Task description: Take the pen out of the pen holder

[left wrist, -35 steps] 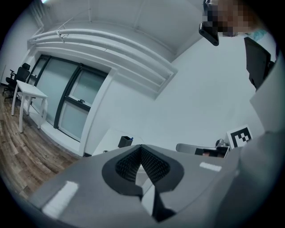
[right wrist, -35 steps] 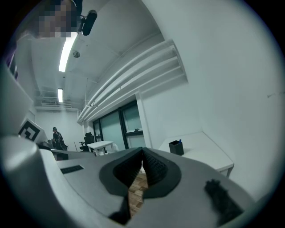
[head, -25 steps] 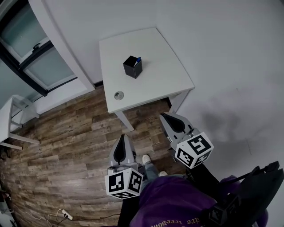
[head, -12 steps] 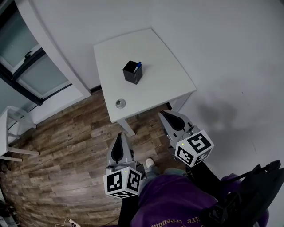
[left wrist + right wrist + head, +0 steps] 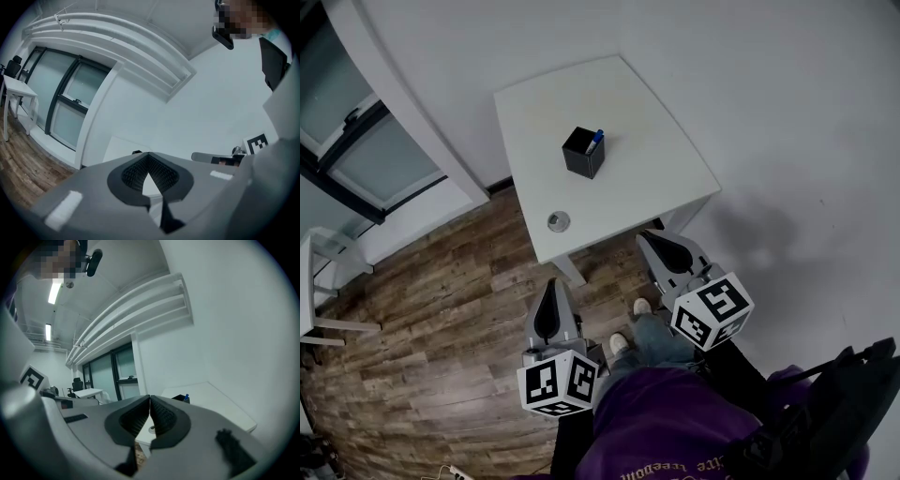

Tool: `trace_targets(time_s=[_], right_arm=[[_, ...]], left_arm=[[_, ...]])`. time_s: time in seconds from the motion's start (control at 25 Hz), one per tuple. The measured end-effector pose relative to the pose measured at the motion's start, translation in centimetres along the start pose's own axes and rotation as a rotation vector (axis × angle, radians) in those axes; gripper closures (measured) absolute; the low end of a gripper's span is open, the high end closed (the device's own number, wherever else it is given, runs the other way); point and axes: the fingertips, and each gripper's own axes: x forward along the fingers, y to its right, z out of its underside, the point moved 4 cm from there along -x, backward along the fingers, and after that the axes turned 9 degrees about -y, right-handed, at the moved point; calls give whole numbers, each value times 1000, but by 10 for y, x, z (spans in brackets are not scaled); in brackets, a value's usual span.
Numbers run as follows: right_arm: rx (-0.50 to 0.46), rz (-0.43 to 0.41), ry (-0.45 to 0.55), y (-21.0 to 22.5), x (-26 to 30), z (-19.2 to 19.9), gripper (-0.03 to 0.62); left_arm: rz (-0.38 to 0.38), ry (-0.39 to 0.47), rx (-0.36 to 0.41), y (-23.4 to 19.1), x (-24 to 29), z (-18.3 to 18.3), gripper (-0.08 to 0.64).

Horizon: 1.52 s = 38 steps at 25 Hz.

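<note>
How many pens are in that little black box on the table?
1. A blue pen pokes out at the right side of the black pen holder on the white table. Shorter ones could be hidden inside.

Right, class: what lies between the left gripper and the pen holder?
In the head view, a small round grey object sits near the white table's front edge, between left gripper and pen holder.

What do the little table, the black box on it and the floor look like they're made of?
Table: smooth matte white top, likely laminate or painted board.
Pen holder: matte black, probably plastic, though it's hard to tell.
Floor: wood-look planks with visible grain and seams.
</note>
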Motion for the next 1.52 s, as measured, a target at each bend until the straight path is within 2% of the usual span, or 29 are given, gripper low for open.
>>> trace_targets(time_s=[0.4,0.64,0.92,1.52], right_arm=[[-4,-53,-19,22,46,-10,581],[6,-80,-31,78,95,-16,581],[6,-77,-36,98,122,-35,581],[-6,-140,-77,169,193,-66,581]], left_arm=[[-37,-6,-2,-10,39,-10,554],[-61,-16,2,-8,110,-15,554],[-51,-18,9,-7,142,-35,554],[-108,-16,-7,1,235,-66,554]])
